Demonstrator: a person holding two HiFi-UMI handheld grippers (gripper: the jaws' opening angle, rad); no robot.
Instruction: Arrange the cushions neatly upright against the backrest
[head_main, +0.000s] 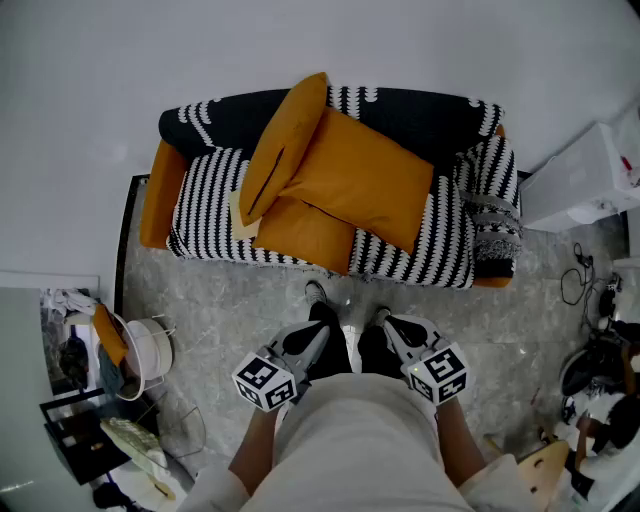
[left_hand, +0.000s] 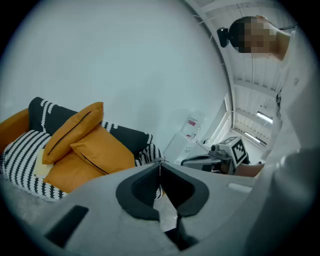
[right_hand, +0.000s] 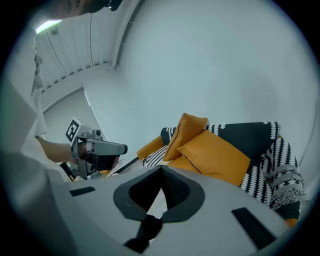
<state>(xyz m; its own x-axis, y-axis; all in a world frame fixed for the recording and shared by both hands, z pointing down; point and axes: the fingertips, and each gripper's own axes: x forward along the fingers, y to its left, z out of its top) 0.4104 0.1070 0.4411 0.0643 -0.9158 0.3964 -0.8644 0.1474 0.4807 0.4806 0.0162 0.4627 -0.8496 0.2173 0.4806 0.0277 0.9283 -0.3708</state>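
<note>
Left gripper (left_hand: 159, 162): jaws fully together with nothing between them; held low in front of the person's legs, tilted slightly down toward the sofa.
Right gripper (right_hand: 161, 169): jaws fully together with nothing between them; held level with the left gripper, at the same slight downward tilt.
Gripper spacing: side by side, with the person's dark shoes (head_main: 337, 345) between them; both are well apart from the sofa.
Floor (head_main: 240, 305): grey marbled surface, between the grippers and the sofa front.
Sofa (head_main: 205, 215): black-and-white striped cover, orange side arm at the left; it stands against a white wall (head_main: 330, 40).
Backrest (head_main: 425, 115): dark, with a striped upper edge.
Tall cushion (head_main: 285, 145): orange; on edge at the left of the seat, tilted, with its top against the backrest.
Large cushion (head_main: 370, 180): orange; slanted across the middle of the seat, touching the tall cushion, not upright.
Lower cushion (head_main: 305, 232): orange; flat at the seat front, partly covered by the other two.
Cabinet (head_main: 580, 175): white, just beside the sofa's right end.
</note>
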